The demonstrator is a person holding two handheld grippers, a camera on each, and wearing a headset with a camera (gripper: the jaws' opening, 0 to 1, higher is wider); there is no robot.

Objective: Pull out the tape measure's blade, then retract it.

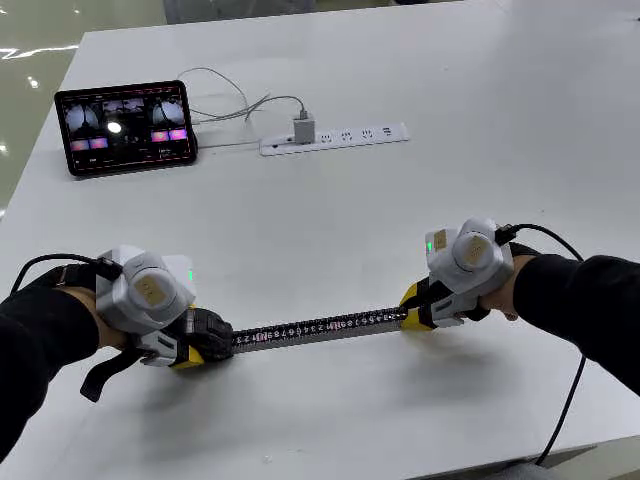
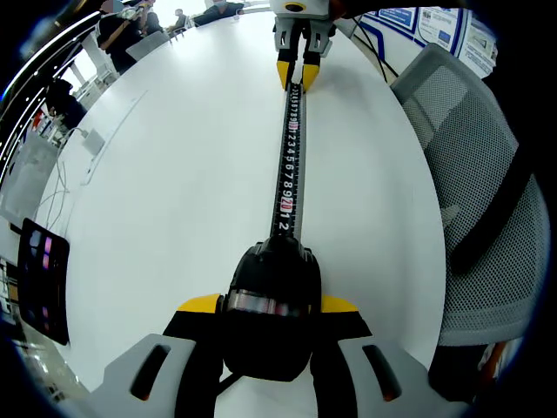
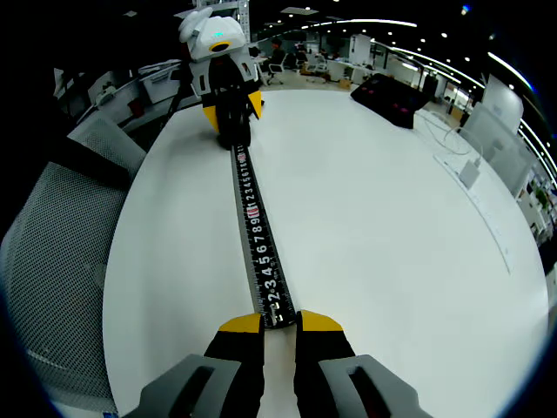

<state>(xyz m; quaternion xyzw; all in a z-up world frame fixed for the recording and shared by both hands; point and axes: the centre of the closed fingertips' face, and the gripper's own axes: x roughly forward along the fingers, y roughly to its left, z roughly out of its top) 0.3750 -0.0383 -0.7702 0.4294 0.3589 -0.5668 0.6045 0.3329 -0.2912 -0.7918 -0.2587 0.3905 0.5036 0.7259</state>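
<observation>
Black tape measure case (image 2: pixel 268 335) sits clamped in my left gripper (image 2: pixel 270 305) near the white desk's (image 1: pixel 420 190) front edge; my right gripper (image 3: pixel 278 324) pinches its numbered metal blade (image 3: pixel 257 235) by the tip, probably springy.

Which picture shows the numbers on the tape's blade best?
The right gripper view: the blade runs up the middle, numbers biggest and clearest. The left gripper view also shows readable numbers, only smaller. The head view shows the blade's whole length, but its numbers are tiny.

Tablet (image 1: pixel 126 127) and power strip (image 1: pixel 335 137) behind tape measure (image 1: pixel 310 328)
</observation>
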